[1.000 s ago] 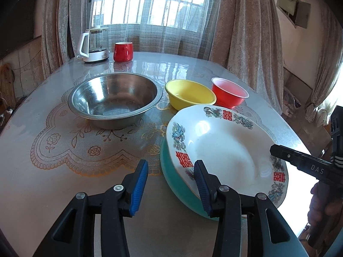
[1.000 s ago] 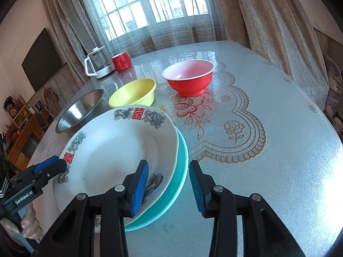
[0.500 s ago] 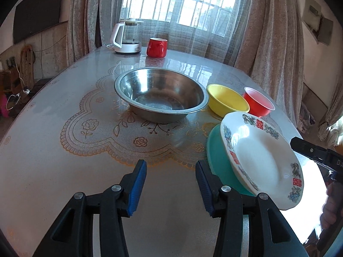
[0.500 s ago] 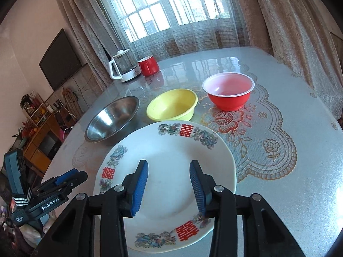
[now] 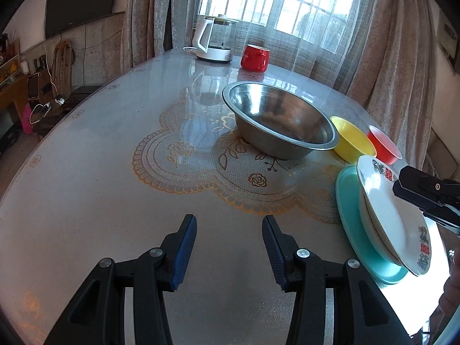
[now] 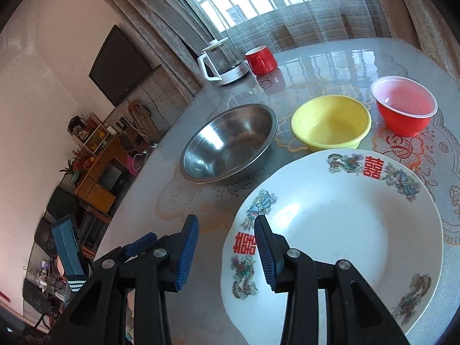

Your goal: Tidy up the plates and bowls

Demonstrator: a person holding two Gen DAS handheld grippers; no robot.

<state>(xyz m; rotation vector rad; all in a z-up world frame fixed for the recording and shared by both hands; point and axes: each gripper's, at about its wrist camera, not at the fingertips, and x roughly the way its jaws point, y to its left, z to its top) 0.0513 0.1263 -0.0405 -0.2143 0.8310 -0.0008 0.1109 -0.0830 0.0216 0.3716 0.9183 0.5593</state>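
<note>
A white plate (image 5: 388,210) with red and floral marks lies on a teal plate (image 5: 353,218) at the table's right side. Behind them stand a steel bowl (image 5: 279,120), a yellow bowl (image 5: 352,139) and a red bowl (image 5: 383,145). My left gripper (image 5: 228,221) is open over bare table, well left of the plates, with nothing between its jaws. My right gripper (image 6: 226,221) is open above the left rim of the white plate (image 6: 345,230); one finger is over the plate and the other is off it. The teal plate is hidden in the right wrist view.
A glass kettle (image 5: 212,40) and a red mug (image 5: 255,57) stand at the far edge by the curtained window. The table (image 5: 115,187) has a lace-pattern mat under glass. A shelf and clutter sit beyond the table's left edge (image 6: 95,172).
My left gripper has swung left, away from the stacked plates, and they now sit at the right edge of its view. My right gripper has crossed the white plate leftwards to its left rim.
</note>
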